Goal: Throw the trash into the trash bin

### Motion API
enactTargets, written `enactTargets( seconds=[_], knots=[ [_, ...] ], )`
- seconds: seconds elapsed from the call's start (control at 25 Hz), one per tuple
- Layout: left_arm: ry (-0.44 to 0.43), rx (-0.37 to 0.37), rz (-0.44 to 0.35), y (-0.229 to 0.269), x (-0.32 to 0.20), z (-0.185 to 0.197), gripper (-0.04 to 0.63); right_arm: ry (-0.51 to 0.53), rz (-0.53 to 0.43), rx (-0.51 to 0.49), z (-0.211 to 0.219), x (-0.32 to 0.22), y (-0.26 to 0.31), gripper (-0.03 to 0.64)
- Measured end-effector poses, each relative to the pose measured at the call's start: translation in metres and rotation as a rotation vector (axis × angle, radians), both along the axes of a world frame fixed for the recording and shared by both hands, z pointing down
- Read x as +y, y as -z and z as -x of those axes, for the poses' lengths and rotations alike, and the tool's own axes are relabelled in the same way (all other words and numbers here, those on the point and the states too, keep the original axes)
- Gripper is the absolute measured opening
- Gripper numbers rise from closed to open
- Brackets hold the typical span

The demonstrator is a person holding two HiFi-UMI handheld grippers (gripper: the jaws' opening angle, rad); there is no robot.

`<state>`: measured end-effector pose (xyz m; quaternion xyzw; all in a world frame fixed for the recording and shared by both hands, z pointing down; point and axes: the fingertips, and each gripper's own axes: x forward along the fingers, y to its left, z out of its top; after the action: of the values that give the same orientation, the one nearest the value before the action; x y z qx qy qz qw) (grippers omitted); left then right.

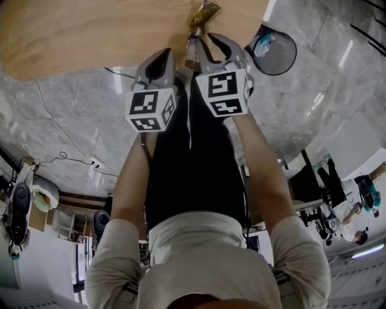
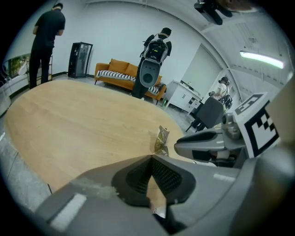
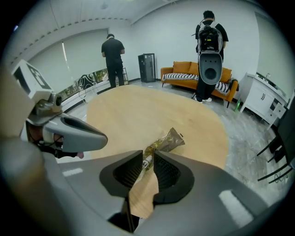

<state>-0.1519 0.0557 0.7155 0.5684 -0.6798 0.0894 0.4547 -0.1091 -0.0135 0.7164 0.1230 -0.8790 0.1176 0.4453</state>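
Wrapper [image 1: 203, 13] lies on table [image 1: 90, 36] at its near edge, one end between right gripper [image 1: 209, 47] jaws. Trash bin [image 1: 275, 53] on floor [image 1: 313, 96], right of table.

Saw left gripper [image 2: 151, 158], jaws met at the tips, empty; crumpled wrapper [image 2: 161, 140] just ahead on wooden table [image 2: 78, 124].

Office lounge — orange sofa [image 3: 177, 70] at twelve o'clock beyond a round wooden table [image 3: 138, 110], white cabinets [image 3: 262, 99] at two.
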Motion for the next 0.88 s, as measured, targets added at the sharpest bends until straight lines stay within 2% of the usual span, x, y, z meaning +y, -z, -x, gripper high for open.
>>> enactTargets(
  seconds=[0.24,0.36,0.68,0.76,0.8,0.88],
  knots=[
    [0.01,0.012,0.009,-0.004,-0.003,-0.008,0.018,0.03,0.004,0.029,-0.002,-0.003,-0.02,0.084],
    [0.007,0.023,0.02,-0.006,-0.001,-0.008,0.018,0.05,0.008,0.054,0.002,-0.002,-0.03,0.146],
    [-0.008,0.043,0.027,-0.007,-0.004,-0.005,0.018,0.091,0.022,0.1,0.012,-0.002,-0.051,0.15],
    [-0.012,0.041,0.024,-0.005,-0.004,-0.004,0.018,0.11,0.018,0.114,0.014,-0.001,-0.052,0.109],
    [-0.013,0.04,0.024,-0.003,-0.003,-0.002,0.018,0.118,0.017,0.127,0.015,0.0,-0.053,0.023],
    [-0.012,0.038,0.022,0.003,-0.002,0.003,0.018,0.125,0.033,0.137,0.017,0.002,-0.05,0.009]
  ],
)
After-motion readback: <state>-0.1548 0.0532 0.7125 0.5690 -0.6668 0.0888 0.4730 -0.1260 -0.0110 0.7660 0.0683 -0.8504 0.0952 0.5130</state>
